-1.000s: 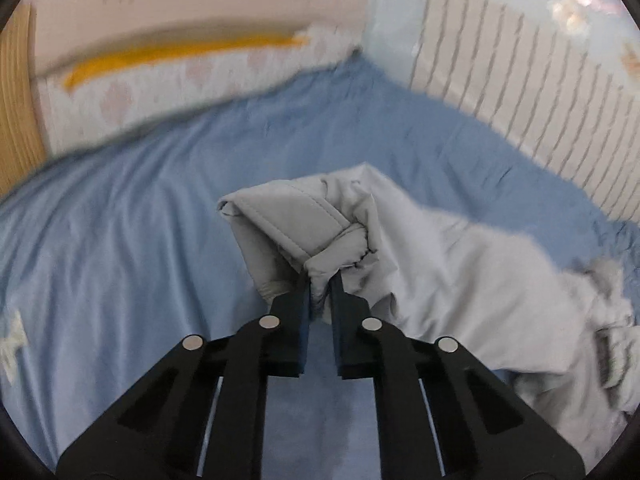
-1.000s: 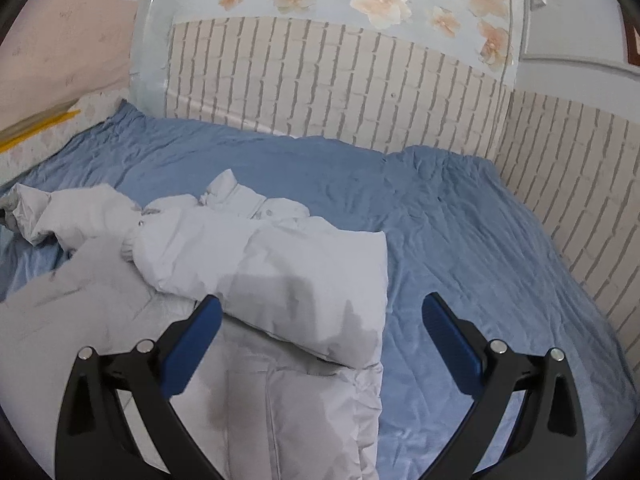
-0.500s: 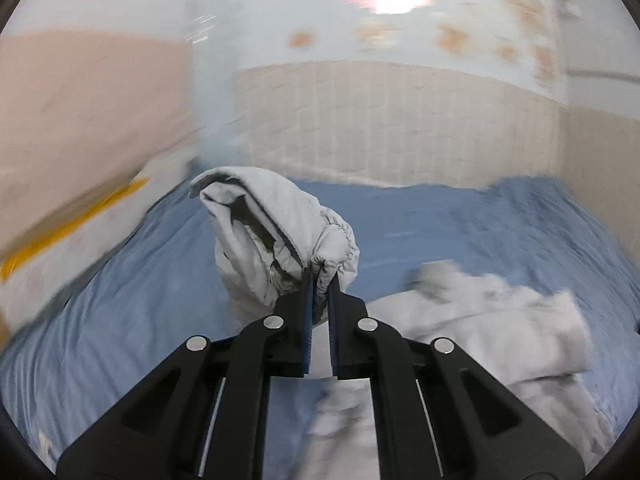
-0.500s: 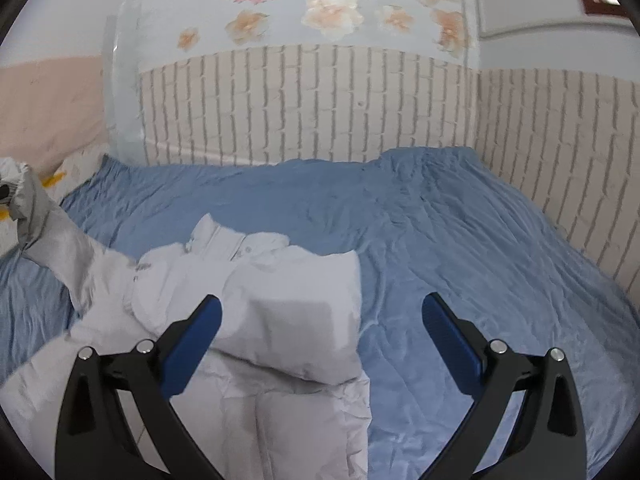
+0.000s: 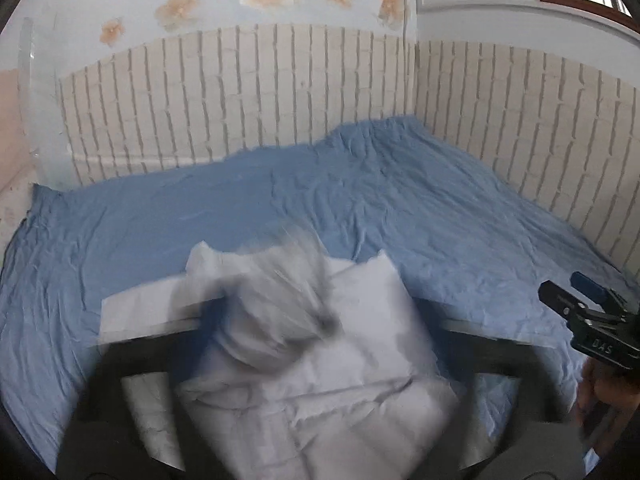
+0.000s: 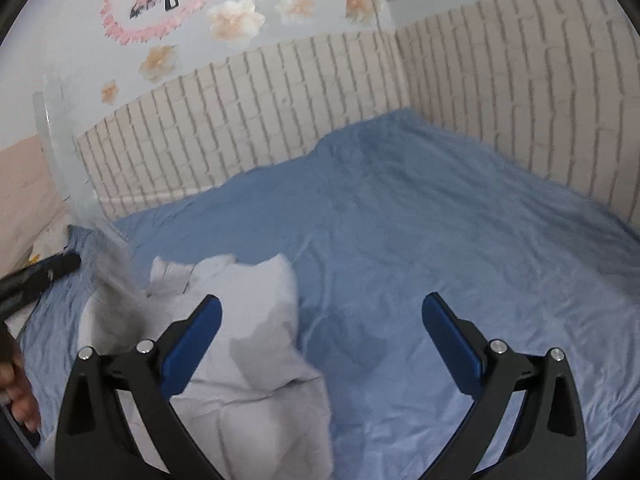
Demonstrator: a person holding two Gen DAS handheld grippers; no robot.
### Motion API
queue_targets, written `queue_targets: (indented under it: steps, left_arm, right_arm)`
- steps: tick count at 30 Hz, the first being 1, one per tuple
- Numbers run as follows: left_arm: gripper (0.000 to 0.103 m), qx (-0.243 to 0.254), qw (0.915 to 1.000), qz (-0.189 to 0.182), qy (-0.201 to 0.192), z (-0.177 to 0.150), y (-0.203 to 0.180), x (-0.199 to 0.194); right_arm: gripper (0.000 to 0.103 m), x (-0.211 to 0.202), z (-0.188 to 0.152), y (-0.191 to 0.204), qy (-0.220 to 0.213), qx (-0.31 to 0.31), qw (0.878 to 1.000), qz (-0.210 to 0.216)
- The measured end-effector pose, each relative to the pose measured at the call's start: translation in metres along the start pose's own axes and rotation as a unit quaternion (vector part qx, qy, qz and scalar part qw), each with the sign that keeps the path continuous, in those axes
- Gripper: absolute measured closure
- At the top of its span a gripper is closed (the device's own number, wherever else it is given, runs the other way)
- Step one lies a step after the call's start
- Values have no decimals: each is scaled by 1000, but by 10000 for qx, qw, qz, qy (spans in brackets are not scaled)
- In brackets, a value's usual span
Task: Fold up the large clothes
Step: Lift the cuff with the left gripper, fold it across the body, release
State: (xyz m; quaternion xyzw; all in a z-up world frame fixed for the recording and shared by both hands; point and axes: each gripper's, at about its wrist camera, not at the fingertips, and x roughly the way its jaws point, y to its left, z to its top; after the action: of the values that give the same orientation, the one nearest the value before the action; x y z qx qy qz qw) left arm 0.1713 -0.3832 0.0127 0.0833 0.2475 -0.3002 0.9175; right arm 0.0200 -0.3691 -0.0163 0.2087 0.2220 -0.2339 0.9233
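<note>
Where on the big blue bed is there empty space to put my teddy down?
The blue sheet is bare from the white jacket out to both brick walls, including the far corner. It is crowded near the front left, where the jacket lies bunched, a sleeve dropping onto it.

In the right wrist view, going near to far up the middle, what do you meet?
Right tongs, standing open and empty → blue bedsheet → white brick-pattern wall panel → flower decals on the pale wall.
</note>
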Motion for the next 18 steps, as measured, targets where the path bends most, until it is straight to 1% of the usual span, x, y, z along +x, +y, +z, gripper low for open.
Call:
queue_targets:
  steps: [1, 3, 4, 6, 8, 9, 10, 13, 16, 18]
  left_arm:
    - [3, 78, 9999, -9, -72, -2, -8, -3]
    - [3, 162, 9998, -55, -39, -5, -12, -5]
    - [3, 196, 9998, -16, -45, -7, -12, -9]
    - [3, 184, 9998, 38, -59, -14, 7, -22]
    - [3, 45, 9999, 156, -58, -25, 28, -36]
    - [3, -38, 9997, 229, -60, -24, 34, -37]
    - [3, -140, 9994, 310, -58, -31, 50, -47]
    - [3, -169, 9974, 698, -21, -53, 83, -66]
    - [3, -135, 9923, 1231, 61, -81, 127, -93]
    - [3, -197, 9891, 1459, 83, -94, 150, -110]
  right_arm:
    - [3, -2, 1, -1, -24, 30, 10000, 31]
    - [2, 0, 0, -4, 16, 43, 10000, 62]
    - [2, 2, -1, -4, 57, 18, 10000, 60]
    - [2, 9, -8, -2, 205, -100, 9997, 44]
    - [2, 11, -13, 1, 312, -217, 9993, 62]
    - [2, 10, -17, 2, 322, -291, 9990, 55]
    - [2, 7, -18, 4, 283, -355, 9990, 54]
    - [2, -4, -23, 15, 169, -668, 9976, 92]
    - [2, -9, -28, 32, 170, -923, 9953, 252]
    - [2, -10, -33, 47, 189, -1236, 9916, 323]
